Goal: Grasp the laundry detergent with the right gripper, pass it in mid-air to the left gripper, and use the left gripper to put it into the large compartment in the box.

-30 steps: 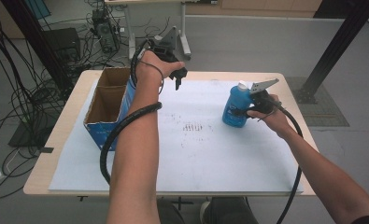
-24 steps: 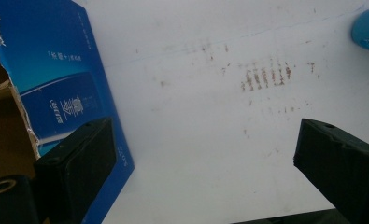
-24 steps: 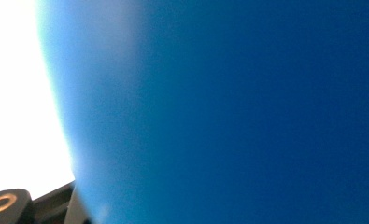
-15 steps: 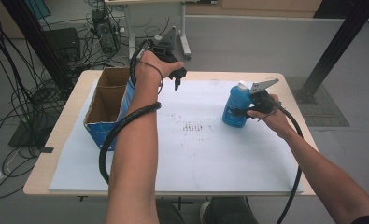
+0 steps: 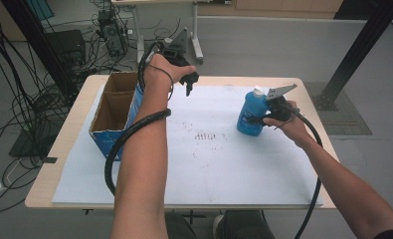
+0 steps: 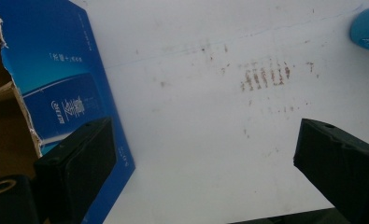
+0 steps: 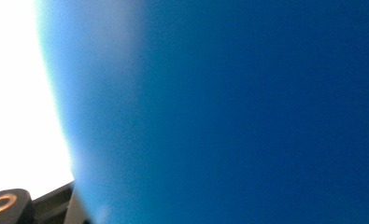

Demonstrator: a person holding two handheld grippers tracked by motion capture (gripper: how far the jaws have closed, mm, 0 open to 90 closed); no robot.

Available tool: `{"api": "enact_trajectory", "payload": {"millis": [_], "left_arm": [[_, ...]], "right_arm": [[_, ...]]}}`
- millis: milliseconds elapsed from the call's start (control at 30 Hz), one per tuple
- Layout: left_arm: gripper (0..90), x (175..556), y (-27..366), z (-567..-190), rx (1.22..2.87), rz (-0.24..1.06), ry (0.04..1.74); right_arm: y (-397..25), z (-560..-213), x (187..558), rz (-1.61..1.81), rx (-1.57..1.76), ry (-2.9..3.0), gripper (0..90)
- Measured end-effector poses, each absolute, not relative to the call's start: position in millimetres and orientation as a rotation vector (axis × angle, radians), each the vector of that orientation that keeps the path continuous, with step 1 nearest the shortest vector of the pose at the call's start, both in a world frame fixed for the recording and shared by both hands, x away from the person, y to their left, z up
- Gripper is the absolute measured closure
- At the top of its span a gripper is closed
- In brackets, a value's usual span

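**Blue bottle stood upright in right gripper's hold near desk's right edge**

A blue cardboard box, open at the top, sat near the left edge of the desk, on the white sheet that covered most of it. Just right of the box, near the far edge, the left gripper hung above the sheet with its jaws spread wide and nothing between them. Faint brown marks dotted the sheet's middle. Toward the right edge, the blue bottle stood on its base, long axis vertical, white cap pointing up. The right gripper was closed on the bottle's side from the right.
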State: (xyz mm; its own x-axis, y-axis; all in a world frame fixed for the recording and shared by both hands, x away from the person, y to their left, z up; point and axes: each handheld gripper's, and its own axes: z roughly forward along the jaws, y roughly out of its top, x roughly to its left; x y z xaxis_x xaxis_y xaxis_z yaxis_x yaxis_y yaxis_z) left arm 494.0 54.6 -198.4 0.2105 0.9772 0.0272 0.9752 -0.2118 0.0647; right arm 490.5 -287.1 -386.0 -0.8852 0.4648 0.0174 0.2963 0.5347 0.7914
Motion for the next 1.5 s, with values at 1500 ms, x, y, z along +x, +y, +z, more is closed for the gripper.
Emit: {"api": "enact_trajectory", "payload": {"millis": [1500], "left_arm": [[7.1,483.7,54.8,-179.5,2.476,0.131,1.819]], "right_arm": [[-281.0,-381.1,487.4,1.215,0.707,2.578,43.9]]}}
